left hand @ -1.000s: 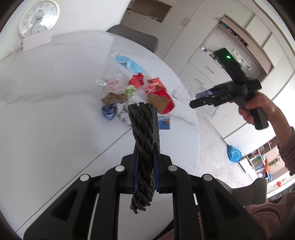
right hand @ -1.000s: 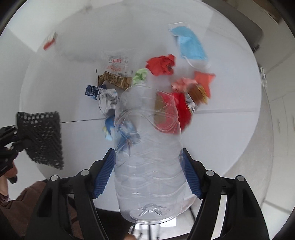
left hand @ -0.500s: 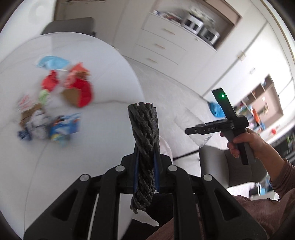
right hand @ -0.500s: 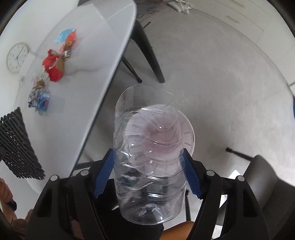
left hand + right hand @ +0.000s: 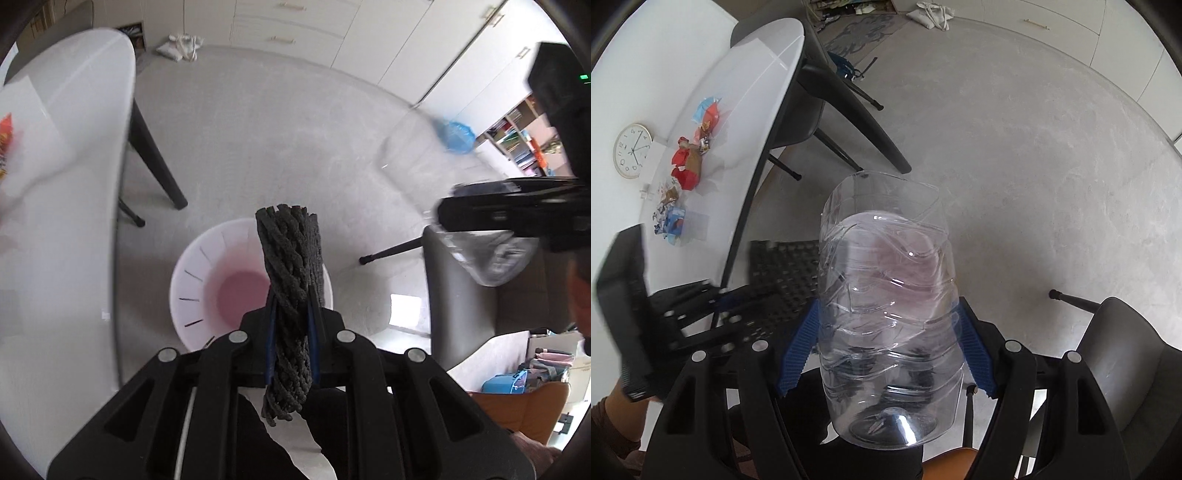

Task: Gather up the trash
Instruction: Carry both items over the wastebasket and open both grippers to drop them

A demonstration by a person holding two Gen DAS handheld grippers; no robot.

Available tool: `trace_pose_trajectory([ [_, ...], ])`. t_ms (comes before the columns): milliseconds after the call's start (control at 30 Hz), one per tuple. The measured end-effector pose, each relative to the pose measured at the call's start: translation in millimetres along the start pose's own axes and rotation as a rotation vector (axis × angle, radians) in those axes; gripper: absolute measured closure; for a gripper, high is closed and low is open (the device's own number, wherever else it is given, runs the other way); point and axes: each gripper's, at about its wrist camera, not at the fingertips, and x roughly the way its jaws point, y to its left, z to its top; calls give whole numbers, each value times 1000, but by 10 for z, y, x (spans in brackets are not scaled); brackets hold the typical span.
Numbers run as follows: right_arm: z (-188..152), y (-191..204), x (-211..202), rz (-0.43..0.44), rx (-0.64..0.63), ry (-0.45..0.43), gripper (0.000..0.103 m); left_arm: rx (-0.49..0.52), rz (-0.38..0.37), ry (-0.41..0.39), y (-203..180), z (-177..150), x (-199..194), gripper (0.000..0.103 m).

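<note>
The white bin (image 5: 192, 280) stands on the floor beside the table (image 5: 66, 184), and the left claw (image 5: 291, 314) — pinching a rolled black mesh mat (image 5: 290, 258) whose long axis runs along the fingers — hangs directly above its mouth. The right claw (image 5: 886, 350), clamped wide on a clear plastic bottle (image 5: 886, 295), sits off to the bin's side — the left looks nearer to a drop.

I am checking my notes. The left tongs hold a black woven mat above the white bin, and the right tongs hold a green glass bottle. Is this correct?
Not quite. The right tongs hold a clear plastic bottle, not a green glass one; the right wrist view shows this. The rest stands: the left tongs hold the black woven mat above the white bin.
</note>
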Motion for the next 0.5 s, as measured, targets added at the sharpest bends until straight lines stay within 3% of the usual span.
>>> trace_pose_trajectory([
  [33,-2,-50,26,3,-1,6,31,-3,4,21,0,2,138,88],
  [100,-3,-120,74,6,-2,14,30,-14,19,45,32,6,345,69],
  [200,-16,-198,165,9,-5,30,30,-37,57,71,89,-25,613,53],
  [367,-52,-259,336,23,-14,57,30,-89,99,107,215,10,705,46],
  [500,-82,-205,494,29,-48,71,30,-124,98,55,245,37,345,42],
])
